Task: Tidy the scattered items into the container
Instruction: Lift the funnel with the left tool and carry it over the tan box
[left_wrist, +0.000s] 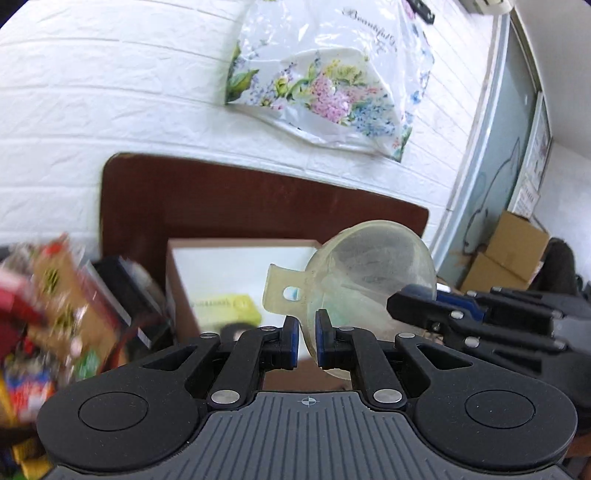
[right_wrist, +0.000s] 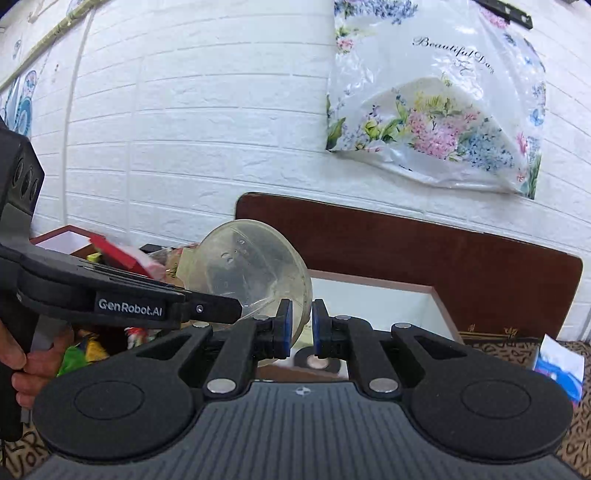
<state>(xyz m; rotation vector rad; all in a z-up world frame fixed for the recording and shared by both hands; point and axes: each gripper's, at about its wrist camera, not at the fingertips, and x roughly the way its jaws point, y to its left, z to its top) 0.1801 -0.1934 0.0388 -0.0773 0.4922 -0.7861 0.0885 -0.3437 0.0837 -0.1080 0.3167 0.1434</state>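
Observation:
A clear plastic funnel (left_wrist: 369, 273) with a tab handle is held in the air over the open brown box (left_wrist: 184, 280). My left gripper (left_wrist: 306, 341) is shut on the funnel's lower rim. In the right wrist view the funnel (right_wrist: 251, 266) sits just left of my right gripper (right_wrist: 300, 328), whose jaws stand narrowly apart with the funnel's rim at the left pad (right_wrist: 286, 328); whether they pinch it is unclear. The left gripper's body (right_wrist: 129, 299) reaches in from the left. The box's white inside (right_wrist: 373, 306) holds a yellow-green packet (left_wrist: 225, 306) and a black round item (right_wrist: 317, 360).
The box's dark brown lid (left_wrist: 240, 203) stands open against a white brick wall. A floral plastic bag (left_wrist: 325, 81) hangs above. Colourful packets and a red carton (left_wrist: 48, 291) pile at the left. Cardboard boxes (left_wrist: 509, 251) stand at the far right. A patterned cloth (right_wrist: 576, 424) covers the surface.

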